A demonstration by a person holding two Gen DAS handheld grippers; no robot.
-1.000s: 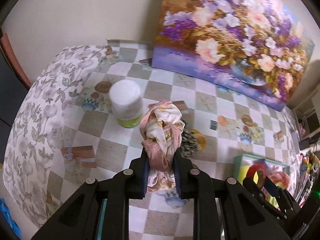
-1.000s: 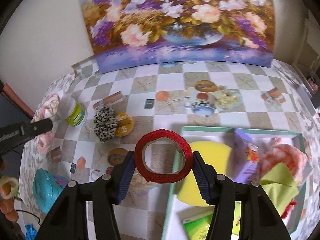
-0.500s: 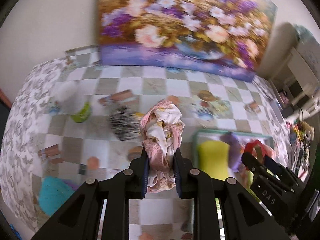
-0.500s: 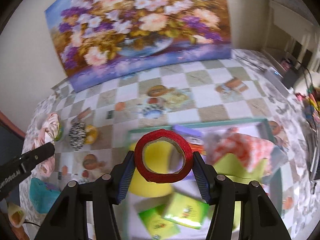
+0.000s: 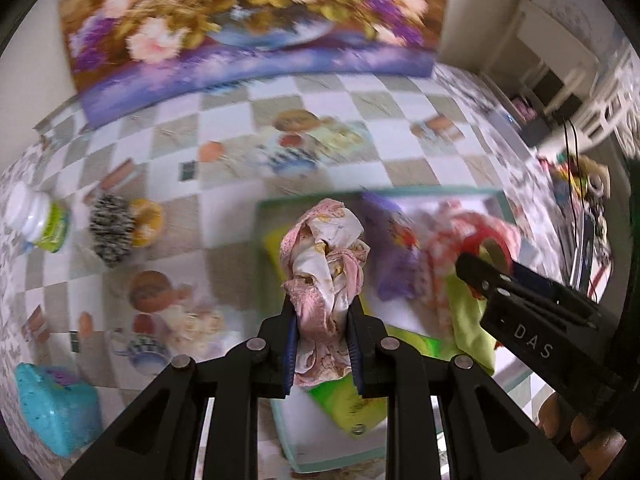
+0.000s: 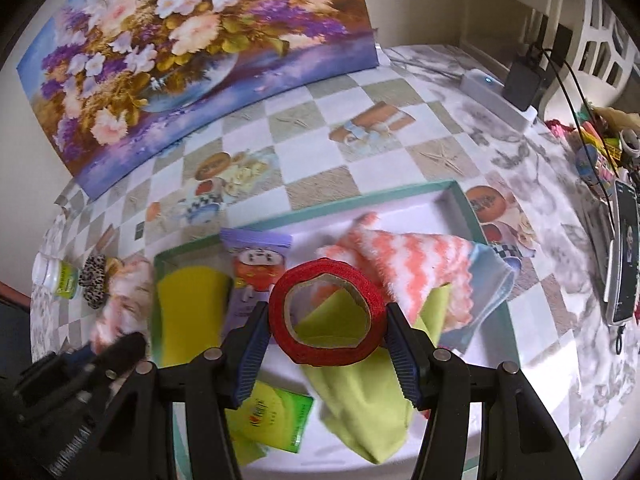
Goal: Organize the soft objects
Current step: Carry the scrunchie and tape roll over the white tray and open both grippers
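My left gripper (image 5: 322,316) is shut on a bunched pink and cream cloth (image 5: 324,268), held above the left part of a teal-rimmed tray (image 6: 384,196). My right gripper (image 6: 328,320) is shut on a red tape roll (image 6: 326,312), held over the tray's middle. In the tray lie a yellow sponge (image 6: 188,312), a purple packet (image 6: 256,276), an orange-and-white striped cloth (image 6: 412,264), a lime green cloth (image 6: 360,396) and a green tissue pack (image 6: 272,416). The right gripper also shows in the left wrist view (image 5: 492,264).
A leopard-print scrunchie (image 5: 112,228) on a yellow item and a white bottle (image 5: 36,220) sit on the checkered tablecloth at left. A turquoise object (image 5: 56,408) lies near the front left. A flower painting (image 6: 192,52) leans on the wall. A phone (image 6: 622,252) and clutter lie far right.
Both grippers have swung to the right, from over the tablecloth to above the tray. Each still holds its object.
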